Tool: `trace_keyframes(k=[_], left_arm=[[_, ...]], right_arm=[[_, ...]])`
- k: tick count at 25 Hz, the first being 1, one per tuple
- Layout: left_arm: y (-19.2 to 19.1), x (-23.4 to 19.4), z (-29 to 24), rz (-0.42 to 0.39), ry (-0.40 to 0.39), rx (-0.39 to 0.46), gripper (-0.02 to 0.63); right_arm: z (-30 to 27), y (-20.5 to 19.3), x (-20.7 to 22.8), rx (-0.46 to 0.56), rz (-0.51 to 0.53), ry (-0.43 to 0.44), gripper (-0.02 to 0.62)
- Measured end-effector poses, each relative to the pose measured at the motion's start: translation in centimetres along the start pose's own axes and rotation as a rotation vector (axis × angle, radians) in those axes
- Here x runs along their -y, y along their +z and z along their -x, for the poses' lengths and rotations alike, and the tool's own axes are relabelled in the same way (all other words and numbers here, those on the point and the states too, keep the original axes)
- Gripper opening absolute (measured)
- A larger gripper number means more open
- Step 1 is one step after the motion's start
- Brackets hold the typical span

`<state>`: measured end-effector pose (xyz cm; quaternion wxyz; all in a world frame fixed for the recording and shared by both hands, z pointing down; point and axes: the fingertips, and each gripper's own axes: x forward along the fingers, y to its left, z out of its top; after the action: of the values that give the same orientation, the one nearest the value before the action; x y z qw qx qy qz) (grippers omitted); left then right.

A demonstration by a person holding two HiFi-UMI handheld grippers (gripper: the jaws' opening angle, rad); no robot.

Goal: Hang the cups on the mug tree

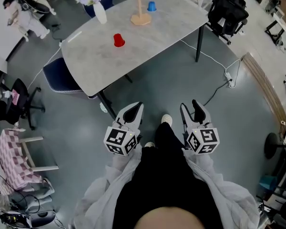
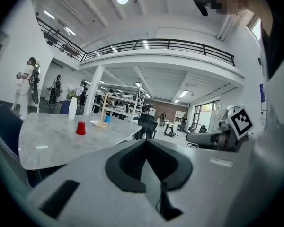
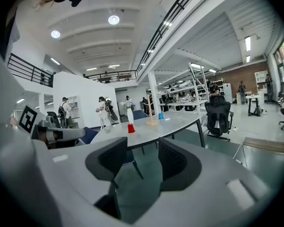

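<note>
Two cups, red cup (image 1: pixel 118 40) and blue cup (image 1: pixel 151 6), sit far off: step closer first, left gripper (image 1: pixel 134 110) clenched empty, right gripper (image 1: pixel 189 109) released.

We count two cups, a red cup (image 1: pixel 118 40) and a blue cup (image 1: pixel 151 6), one mug tree (image 1: pixel 140 17), one vase (image 1: pixel 100 12) and one table (image 1: pixel 174 25), and also two grippers, the left gripper (image 1: pixel 136 109) and the right gripper (image 1: pixel 189 107).
</note>
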<state>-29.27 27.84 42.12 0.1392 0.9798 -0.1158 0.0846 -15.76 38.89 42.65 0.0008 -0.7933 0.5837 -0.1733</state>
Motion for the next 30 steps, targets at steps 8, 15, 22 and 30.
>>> trace_keyframes(k=[8,15,22,30], left_arm=[[4.1,-3.7,-9.2,-0.014,0.013,0.017,0.0],[6.4,-5.7,-16.7,-0.017,0.031,0.03,0.0],[7.7,-5.7,-22.3,-0.013,0.028,0.048,0.0],[7.1,-5.1,-23.8,-0.009,0.05,0.041,0.0]], right_arm=[[-7.9,4.2,6.5,0.005,-0.017,-0.001,0.199],[-13.3,7.0,12.2,0.002,-0.005,0.01,0.199],[-16.3,9.1,16.7,0.021,-0.003,0.015,0.199],[-16.8,8.3,18.3,0.0,-0.018,0.038,0.199]])
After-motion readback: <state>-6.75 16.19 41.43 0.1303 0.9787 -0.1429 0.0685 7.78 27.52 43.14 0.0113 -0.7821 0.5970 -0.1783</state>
